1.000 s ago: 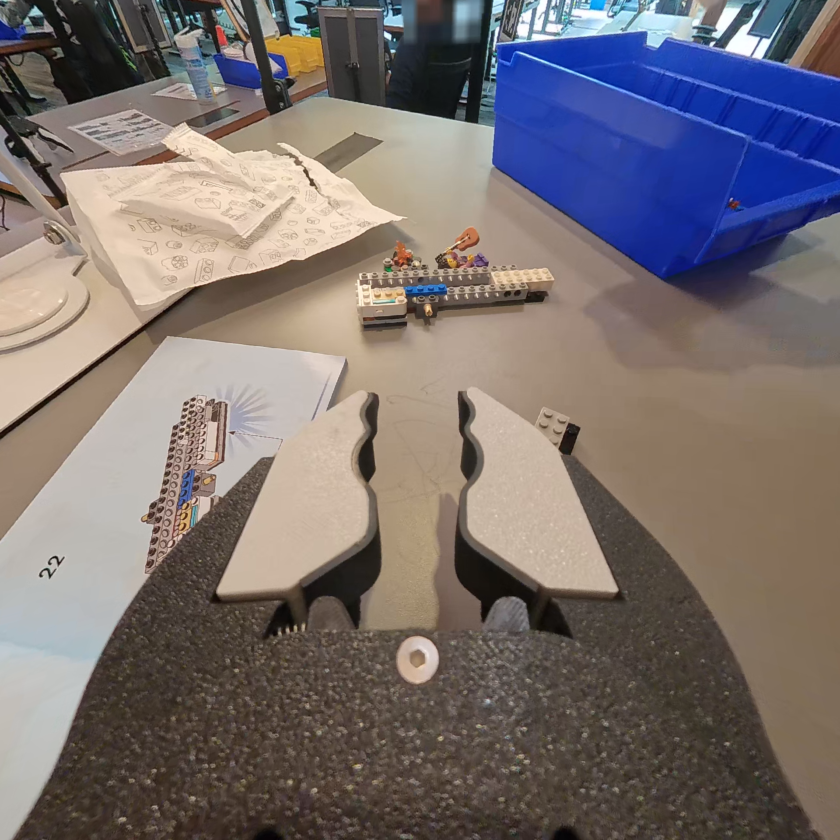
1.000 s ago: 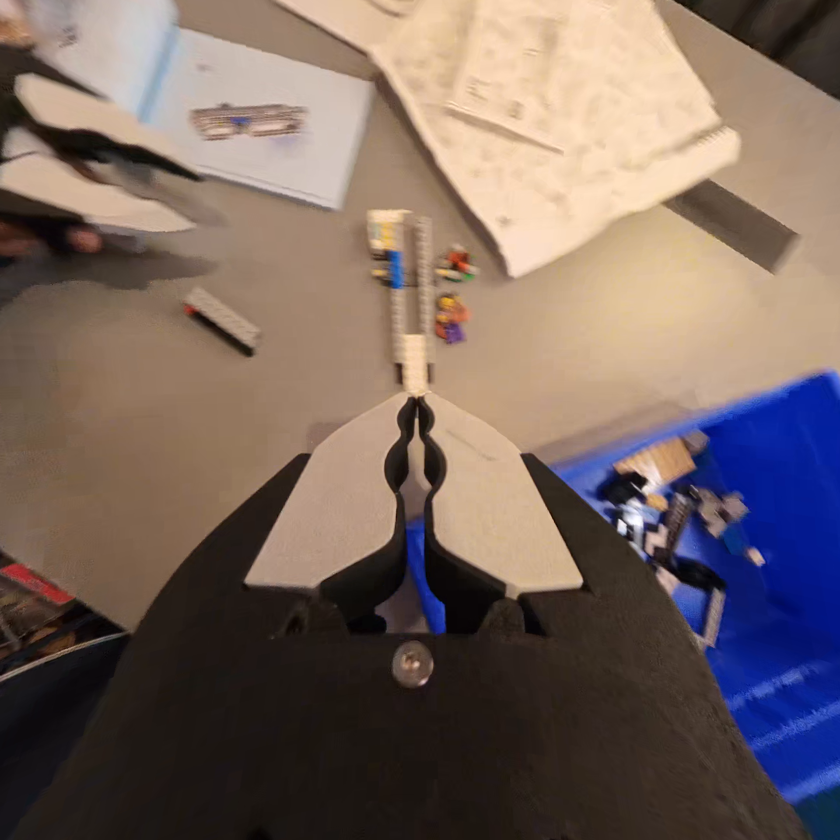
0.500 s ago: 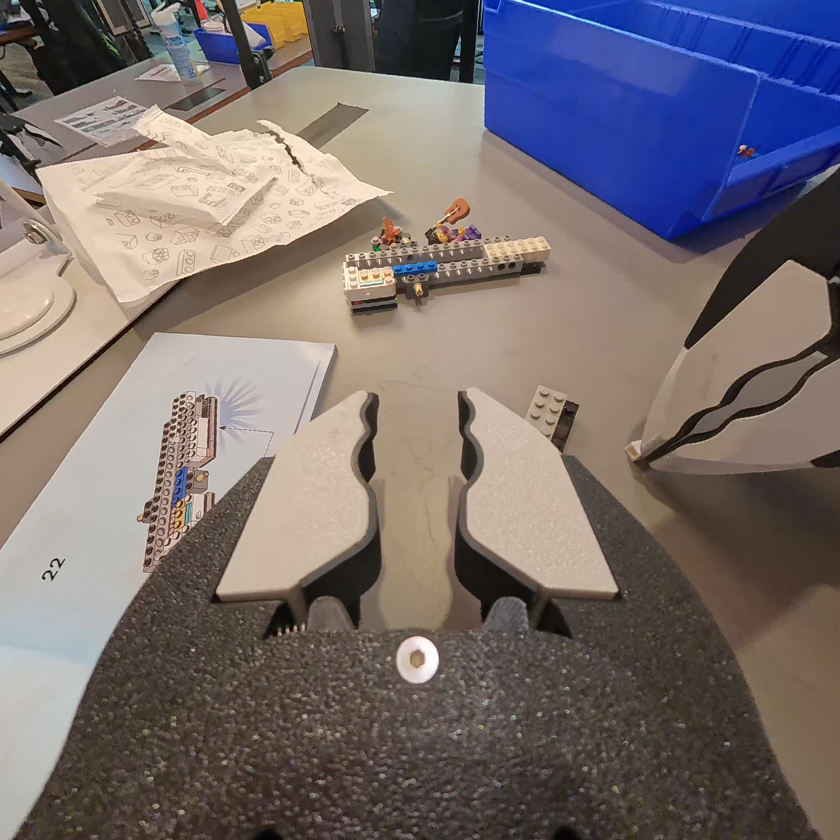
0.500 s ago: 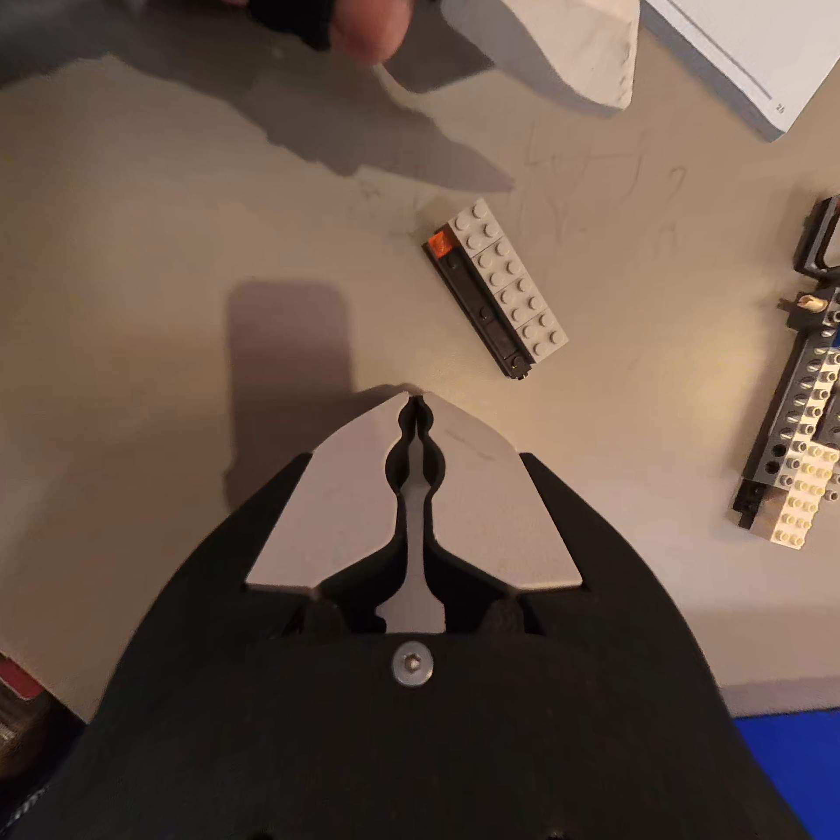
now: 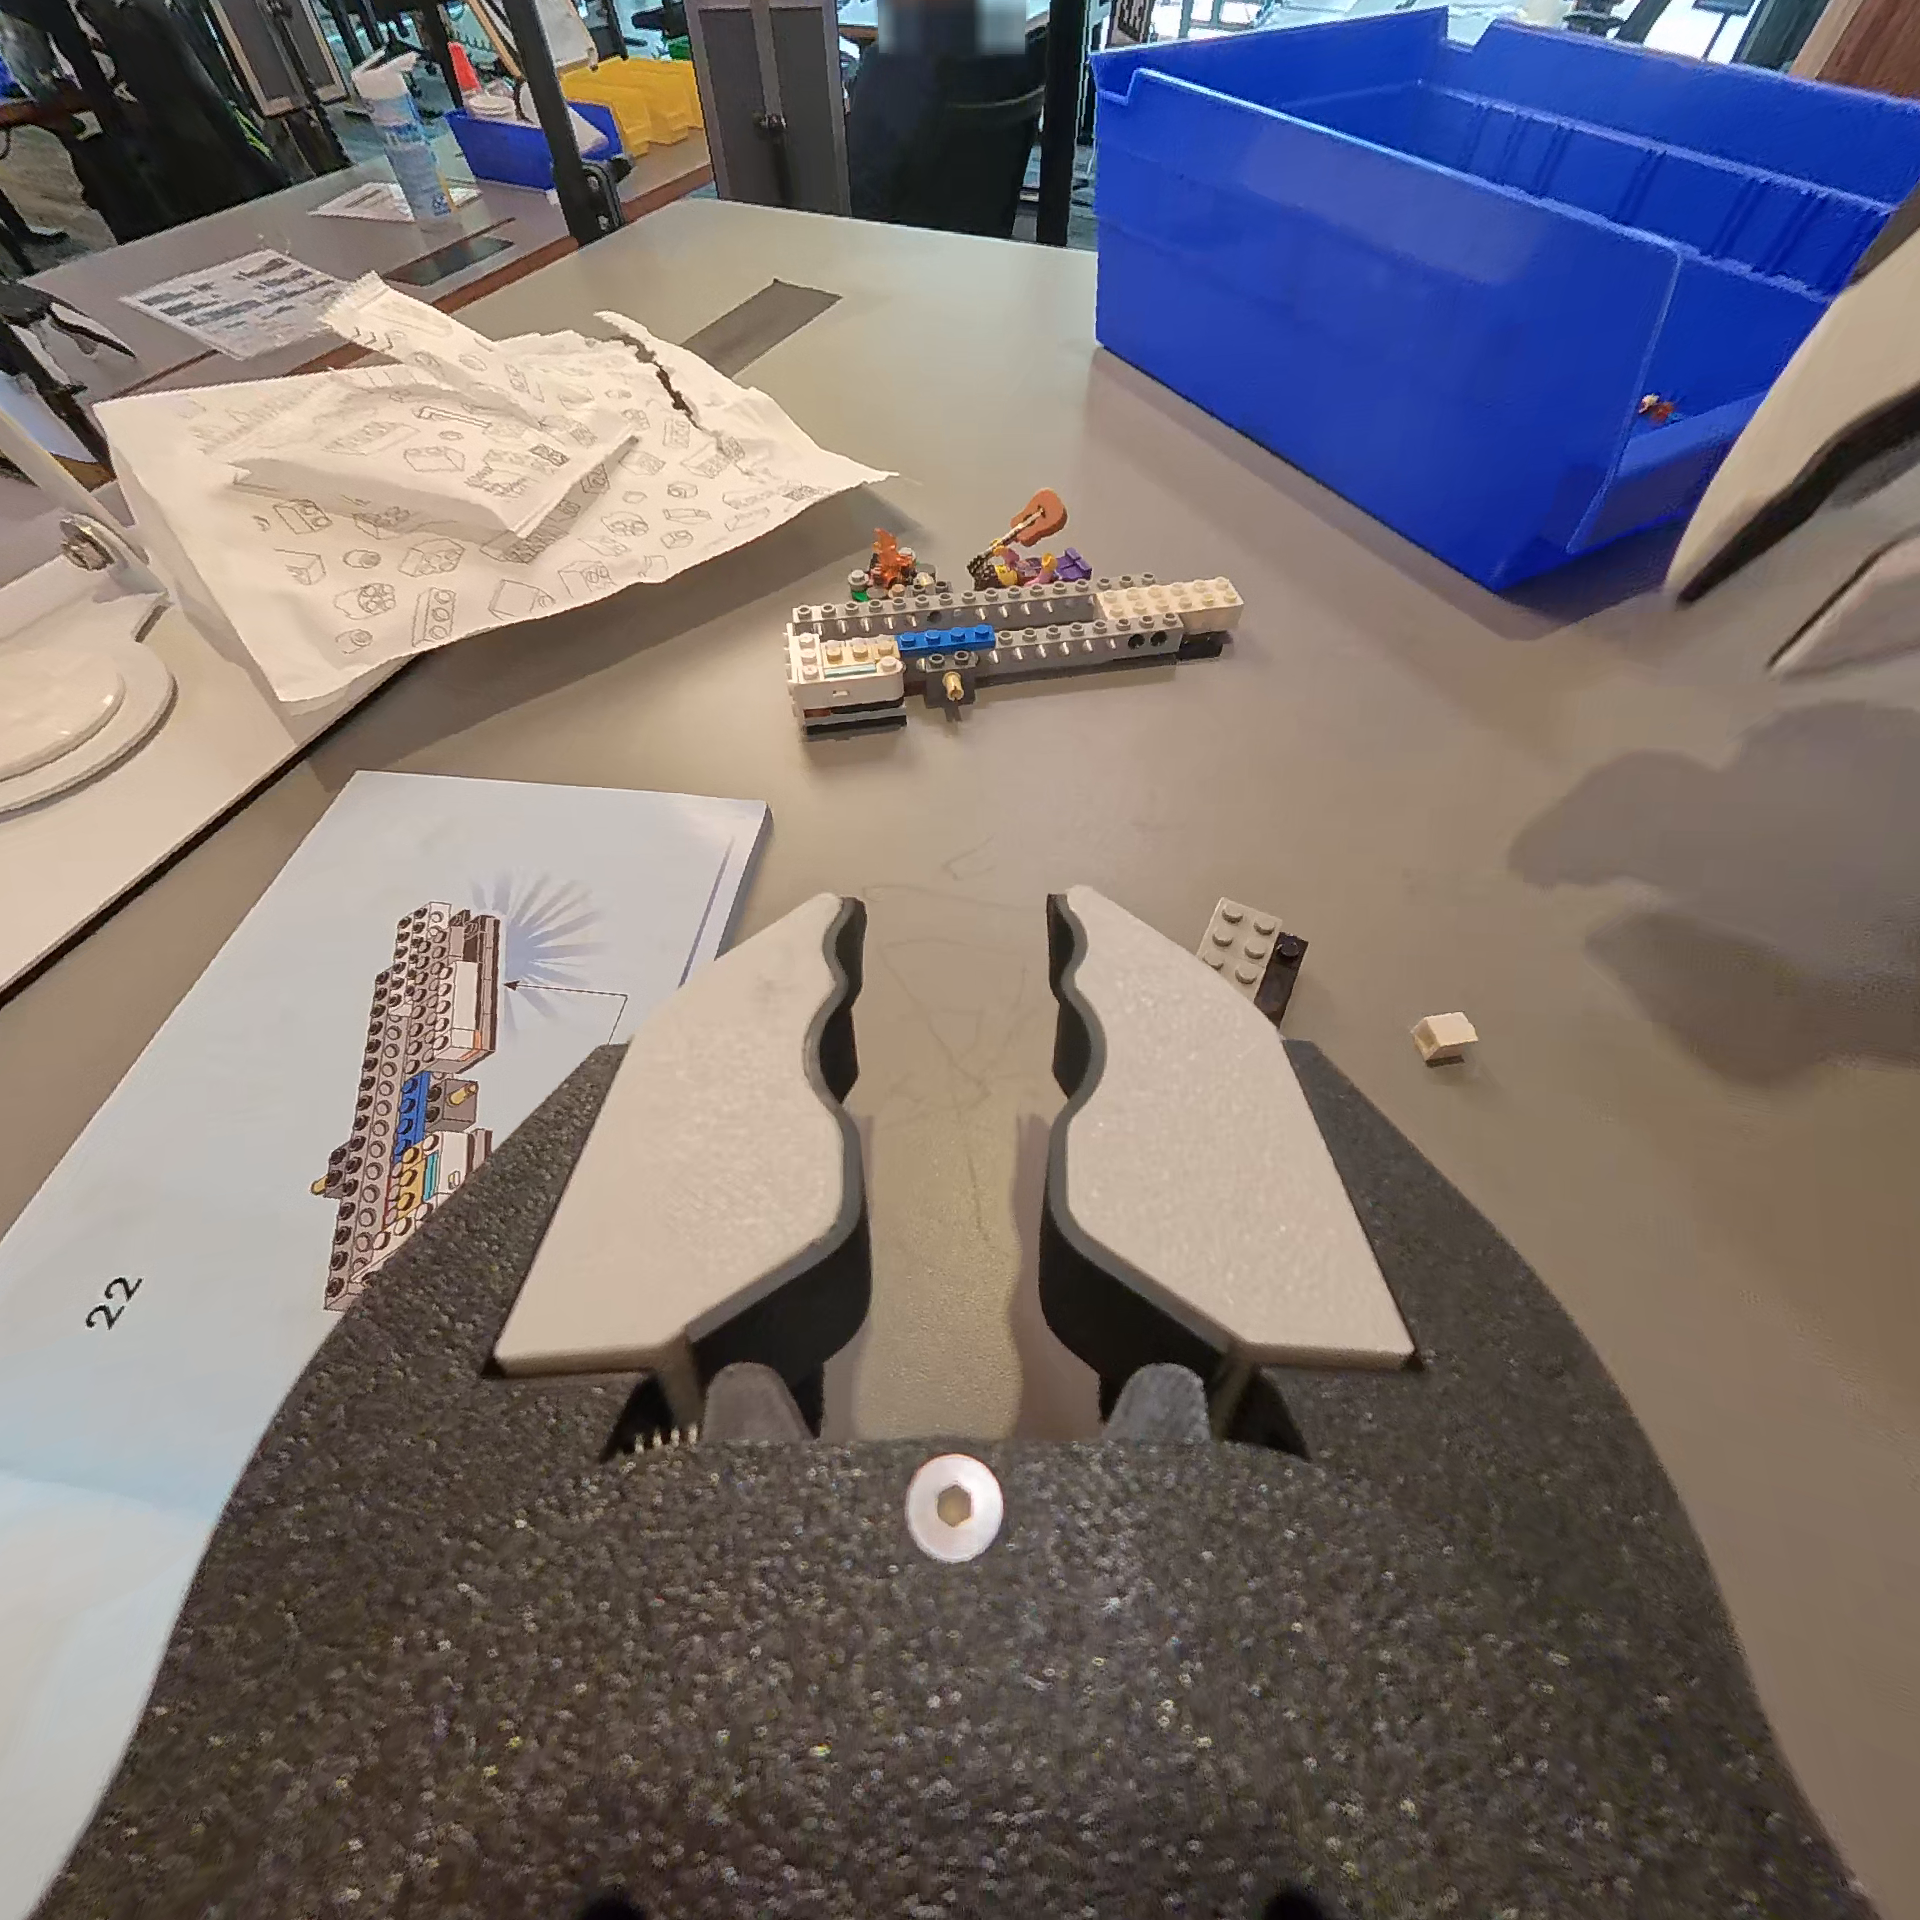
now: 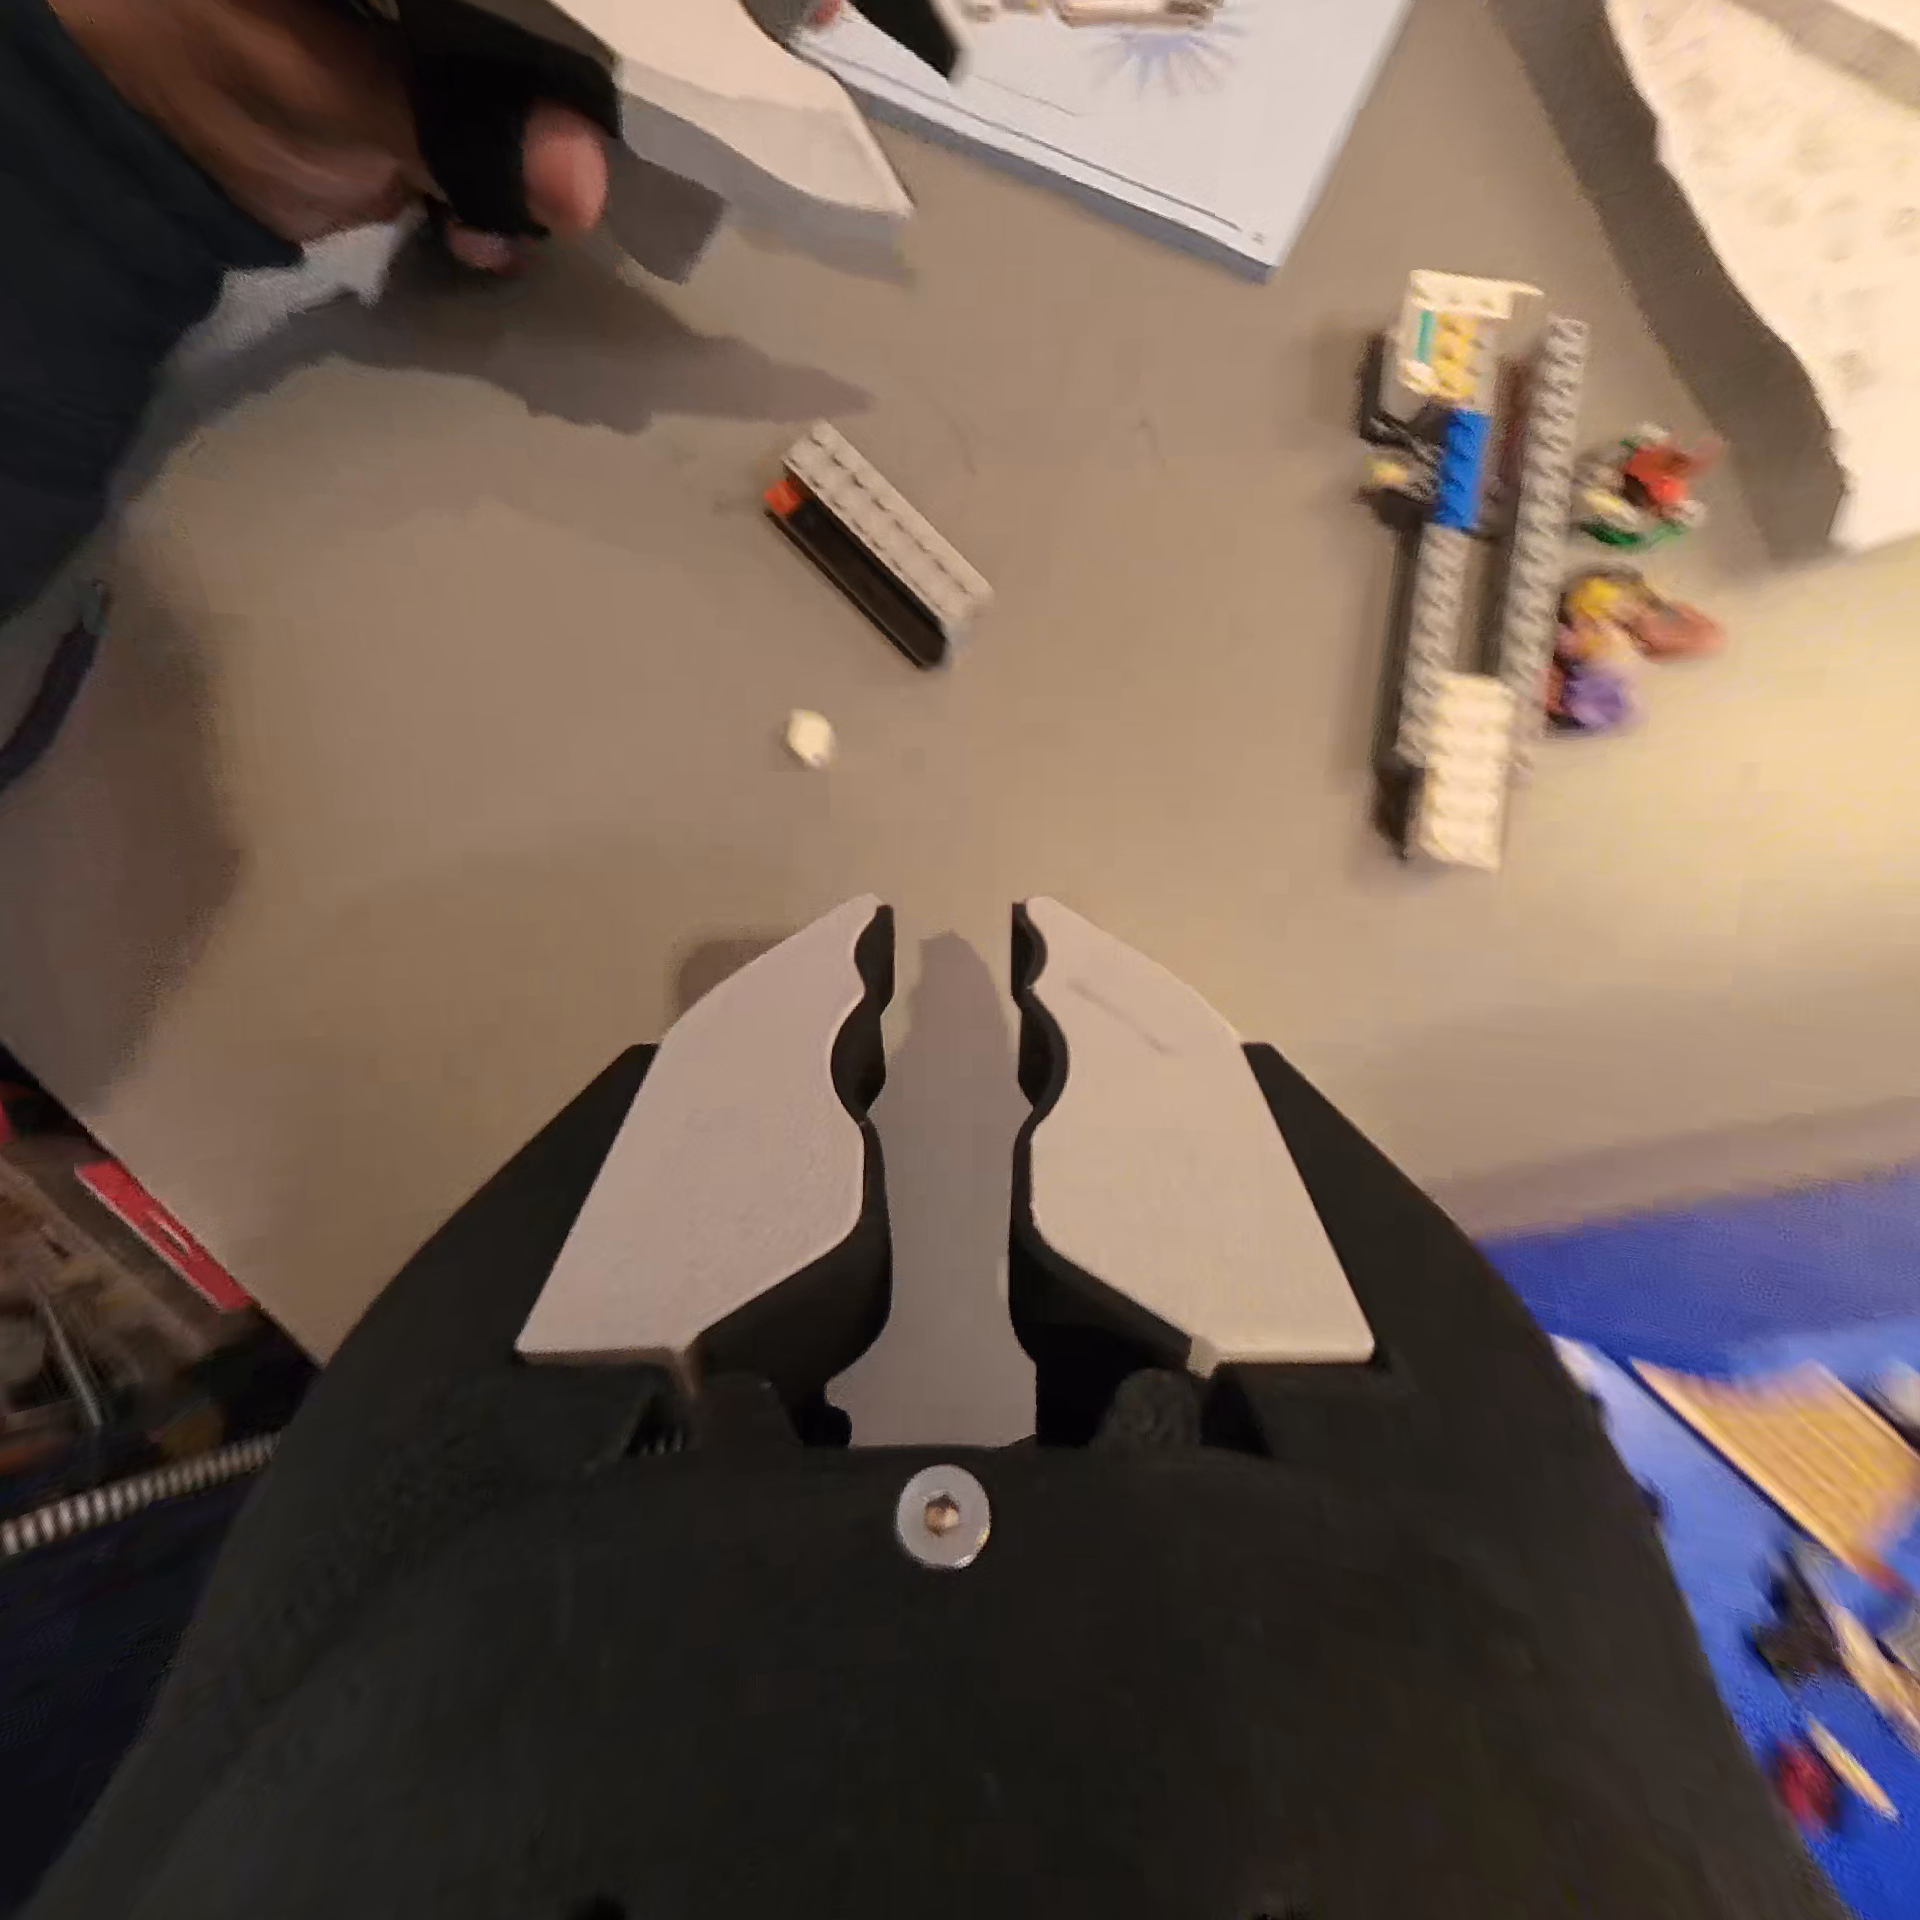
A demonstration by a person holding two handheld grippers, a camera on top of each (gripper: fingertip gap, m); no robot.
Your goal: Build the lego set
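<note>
Hovering bare with jaws apart, left gripper (image 5: 954,914) nears printed booklet (image 5: 416,997); right gripper (image 6: 952,920) nears cream brick (image 6: 808,736).

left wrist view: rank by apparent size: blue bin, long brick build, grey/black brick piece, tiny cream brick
1. blue bin, largest by far
2. long brick build
3. grey/black brick piece, partly hidden behind the left gripper, so it looks smaller than it is
4. tiny cream brick, smallest

The right gripper (image 6: 951,920), pinched shut a moment ago, now stands parted and bare above the table; a small cream brick (image 6: 808,736) now lies loose there.
</note>
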